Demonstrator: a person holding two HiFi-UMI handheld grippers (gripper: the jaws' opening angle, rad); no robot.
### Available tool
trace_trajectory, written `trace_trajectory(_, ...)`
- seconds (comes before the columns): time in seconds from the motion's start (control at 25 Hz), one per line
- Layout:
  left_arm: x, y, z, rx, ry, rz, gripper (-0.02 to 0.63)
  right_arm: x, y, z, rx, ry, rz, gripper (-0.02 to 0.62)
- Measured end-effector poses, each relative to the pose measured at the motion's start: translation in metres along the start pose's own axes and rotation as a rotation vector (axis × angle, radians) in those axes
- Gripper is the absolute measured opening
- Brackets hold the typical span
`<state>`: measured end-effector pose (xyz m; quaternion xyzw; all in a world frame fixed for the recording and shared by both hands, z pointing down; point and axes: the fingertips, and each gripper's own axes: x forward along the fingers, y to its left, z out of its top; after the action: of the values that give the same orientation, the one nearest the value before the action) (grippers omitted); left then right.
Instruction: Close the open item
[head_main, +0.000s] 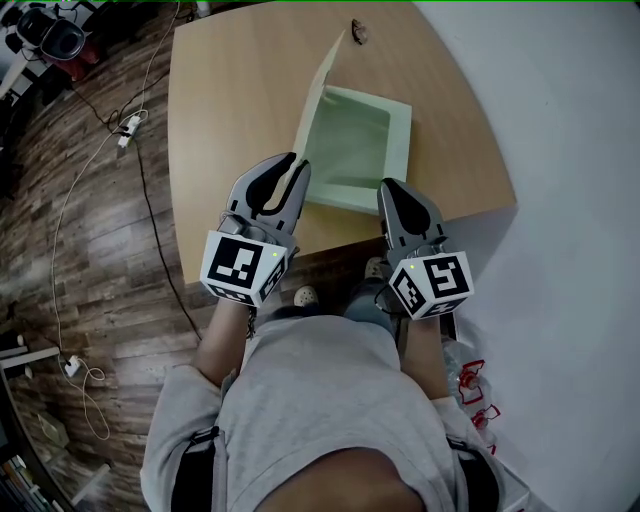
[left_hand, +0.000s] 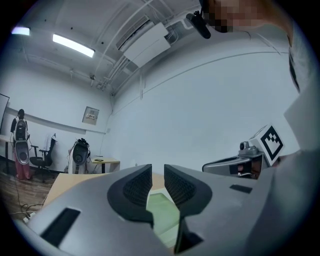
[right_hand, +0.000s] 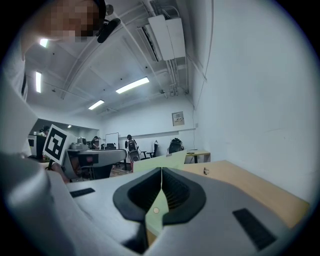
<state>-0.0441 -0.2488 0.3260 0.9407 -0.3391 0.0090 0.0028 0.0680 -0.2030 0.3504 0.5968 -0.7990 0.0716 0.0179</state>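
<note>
A flat pale green box (head_main: 398, 140) lies open on the wooden table (head_main: 230, 100). Its lid (head_main: 322, 85), tan outside, stands nearly upright along the box's left side. My left gripper (head_main: 297, 166) is at the lid's near corner, its jaws a narrow gap apart with nothing between the pads (left_hand: 136, 186); green box floor (left_hand: 164, 209) shows below them. At the box's near right corner, my right gripper (head_main: 388, 190) is shut. In the right gripper view (right_hand: 161, 174) a thin green edge (right_hand: 156, 214) runs up into the seam of its jaws.
A small dark object (head_main: 358, 32) lies at the table's far edge. White wall runs to the right. Cables and a power strip (head_main: 128, 128) lie on the wood floor at left. Red objects (head_main: 474, 385) are on the floor by my right side.
</note>
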Motion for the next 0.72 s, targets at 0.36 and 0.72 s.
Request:
trace_trajectory(0.36, 0.023, 0.008, -0.022, 0.025, 0.082, 0.092, 0.141, 0.024, -0.020, 0.006, -0.009, 0.011, 0.098, 0.012)
trace_trajectory(0.72, 0.043, 0.023, -0.047, -0.027, 0.142, 0.229, 0.150, 0.030, -0.051, 0.015, -0.019, 0.021, 0.146, 0.012)
